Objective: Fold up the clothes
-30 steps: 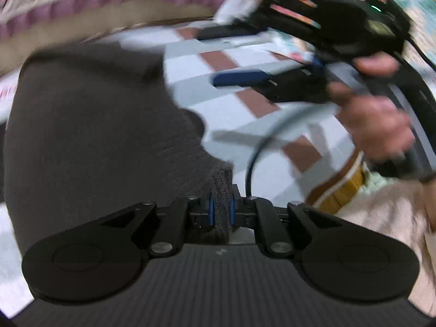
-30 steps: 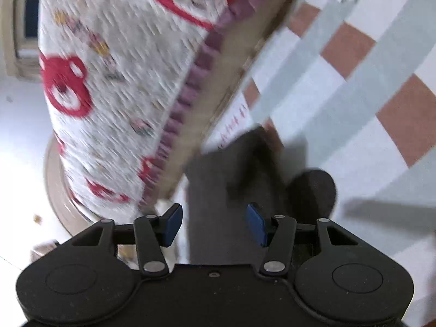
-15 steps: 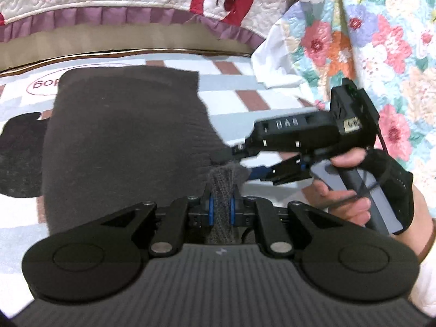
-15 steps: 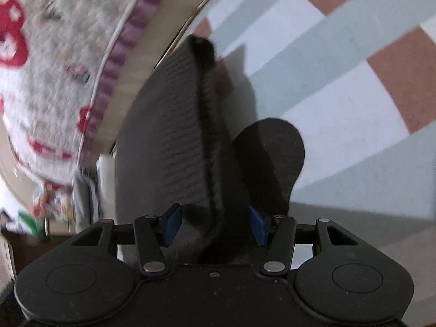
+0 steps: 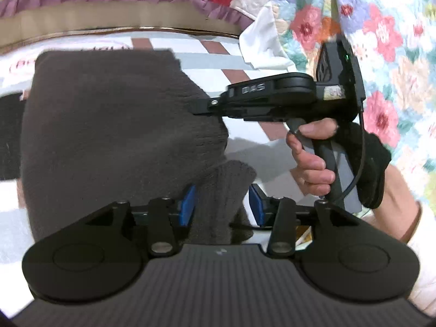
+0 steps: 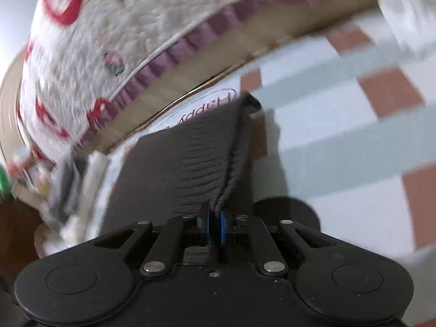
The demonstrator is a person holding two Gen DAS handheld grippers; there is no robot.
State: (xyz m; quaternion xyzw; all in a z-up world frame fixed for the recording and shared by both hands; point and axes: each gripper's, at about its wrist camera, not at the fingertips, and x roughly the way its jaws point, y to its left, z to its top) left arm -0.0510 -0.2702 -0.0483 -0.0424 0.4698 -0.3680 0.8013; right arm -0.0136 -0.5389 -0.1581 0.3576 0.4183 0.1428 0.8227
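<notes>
Dark knit garment (image 5: 114,136) spread on the checked sheet (image 5: 245,76), below the bear-print quilt (image 6: 109,41).

Left gripper (image 5: 221,204) just opened, blue pads apart, a ribbed cuff lying loose between them. Right gripper (image 6: 215,227) just closed, clamped on the garment's folded edge, held in a hand (image 5: 313,160) at the cloth's right side.

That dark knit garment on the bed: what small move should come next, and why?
Probably draw the left gripper back off the garment. Its jaws have just been opening, and the knit corner between them no longer looks squeezed. The right gripper has just closed and pinches the garment's folded edge, so it can likely carry the fold on alone.
</notes>
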